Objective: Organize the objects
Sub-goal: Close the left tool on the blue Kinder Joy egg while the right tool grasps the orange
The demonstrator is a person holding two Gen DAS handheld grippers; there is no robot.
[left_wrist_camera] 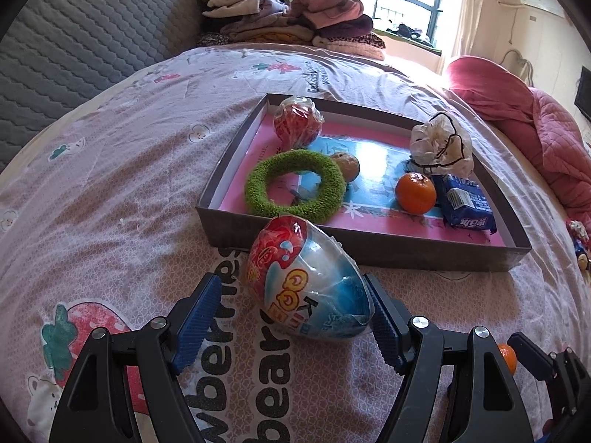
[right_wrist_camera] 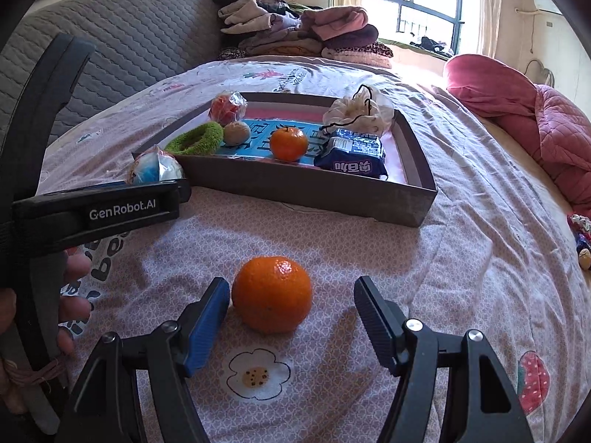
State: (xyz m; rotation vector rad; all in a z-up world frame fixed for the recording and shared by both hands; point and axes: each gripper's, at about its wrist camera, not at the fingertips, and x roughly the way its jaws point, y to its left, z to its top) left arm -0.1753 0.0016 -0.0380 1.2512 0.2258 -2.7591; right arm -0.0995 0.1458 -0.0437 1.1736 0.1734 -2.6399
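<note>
Left gripper [left_wrist_camera: 295, 317], bottom centre of the left wrist view: ribbed blue pads [left_wrist_camera: 197, 319] spread wide around a plastic-wrapped toy egg [left_wrist_camera: 308, 282], smooth and glossy, red and blue print; contact with the right pad not clear. Right gripper [right_wrist_camera: 291, 317], bottom centre of the right wrist view: also wide, around a loose mandarin [right_wrist_camera: 272, 293] with dimpled orange skin, lying close to the left pad, well apart from the right one. Both lying on a soft pink printed bedsheet [right_wrist_camera: 461, 221].

Centre of each view: shallow rectangular cardboard tray [left_wrist_camera: 369, 249], grey walls, shiny pink and blue floor. Inside: fuzzy green ring [left_wrist_camera: 295, 182], round brownish ball [left_wrist_camera: 347, 166] touching it, red ball in crinkled clear wrap [left_wrist_camera: 297, 122] in the far left corner, second mandarin [left_wrist_camera: 415, 192], blue snack packet [left_wrist_camera: 465, 203] just beside it, white crumpled plastic bag [left_wrist_camera: 441, 146] with a black cord at the far right.
</note>
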